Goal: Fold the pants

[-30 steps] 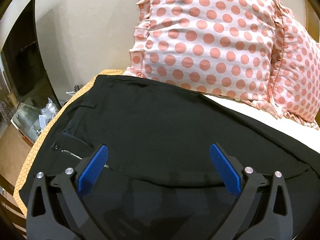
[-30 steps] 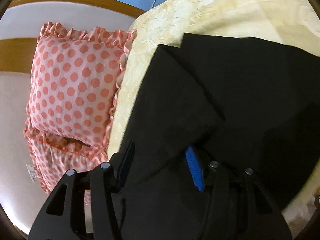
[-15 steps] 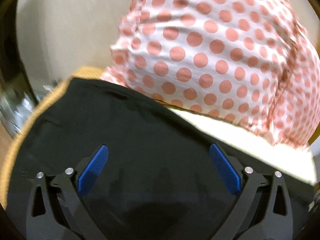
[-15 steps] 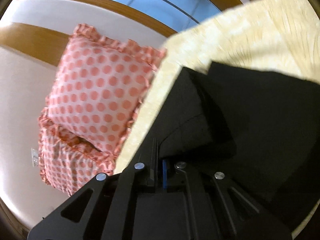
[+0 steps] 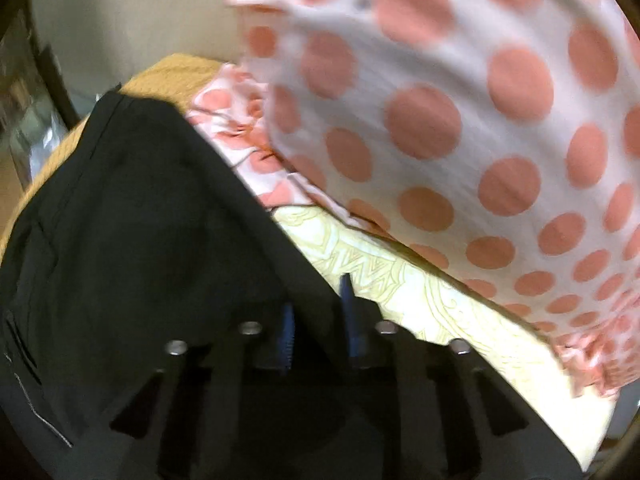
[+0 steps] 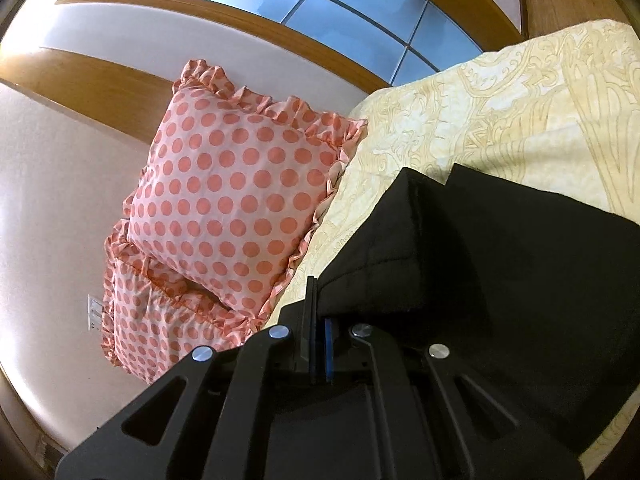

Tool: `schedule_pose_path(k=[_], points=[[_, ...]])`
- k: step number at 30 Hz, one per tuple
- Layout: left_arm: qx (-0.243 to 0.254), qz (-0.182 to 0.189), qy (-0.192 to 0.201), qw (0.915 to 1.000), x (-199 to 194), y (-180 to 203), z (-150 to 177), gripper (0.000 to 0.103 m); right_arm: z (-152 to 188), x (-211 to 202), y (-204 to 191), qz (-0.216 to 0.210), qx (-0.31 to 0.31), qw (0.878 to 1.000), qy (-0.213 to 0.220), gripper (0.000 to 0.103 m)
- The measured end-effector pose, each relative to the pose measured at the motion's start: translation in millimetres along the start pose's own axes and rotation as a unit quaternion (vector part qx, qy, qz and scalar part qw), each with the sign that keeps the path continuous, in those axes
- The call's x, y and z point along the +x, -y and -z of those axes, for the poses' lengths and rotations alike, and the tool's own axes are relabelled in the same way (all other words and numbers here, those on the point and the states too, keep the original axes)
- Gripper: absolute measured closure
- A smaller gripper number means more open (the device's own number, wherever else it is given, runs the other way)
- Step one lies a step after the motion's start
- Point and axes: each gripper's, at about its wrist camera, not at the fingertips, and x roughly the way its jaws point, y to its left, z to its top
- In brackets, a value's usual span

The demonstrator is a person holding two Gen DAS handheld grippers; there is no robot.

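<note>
- The black pants [image 6: 520,264] lie on the bed's cream bedspread [image 6: 500,112], a folded corner lifted at 12 o'clock of our right gripper [image 6: 318,320].
- Both jaws are clamped on the pants; our left gripper [image 5: 318,312] pinches their edge.
- Polka-dot pillows [image 6: 236,204] sit at 10 o'clock.

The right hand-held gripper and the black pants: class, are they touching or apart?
Touching. The right wrist view shows the right hand-held gripper shut, with a fold of the black pants pinched between its blue pads, lifted off the yellow bedspread.
</note>
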Motion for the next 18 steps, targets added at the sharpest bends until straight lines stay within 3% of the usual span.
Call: schedule_pose_path(k=[6, 9, 11, 14, 18], points=[[0.004, 0.065, 0.08, 0.9947, -99.8, -51.2, 59.0, 0.095, -9.0, -3.5, 0.9, -0.003, -0.008, 1.0, 0.009, 0.1], [0.007, 0.089, 0.133, 0.9871, -162.8, -87.7, 118.5, 0.094, -14.1, -15.9, -1.5, -0.005, -0.018, 1.0, 0.025, 0.1], [0.008, 0.083, 0.159, 0.9837, -194.7, -106.9, 166.0, 0.094, -15.6, -26.1, 0.7, -0.004, -0.02, 0.999, 0.033, 0.1], [-0.01, 0.065, 0.153, 0.986, -198.6, -141.3, 233.8, 0.094, -13.8, -38.1, 10.7, 0.012, -0.018, 0.999, 0.038, 0.1], [-0.056, 0.065, 0.113, 0.9899, -180.1, -173.3, 280.2, 0.093, -8.0, -43.7, 30.8, 0.032, -0.002, 0.999, 0.028, 0.1]])
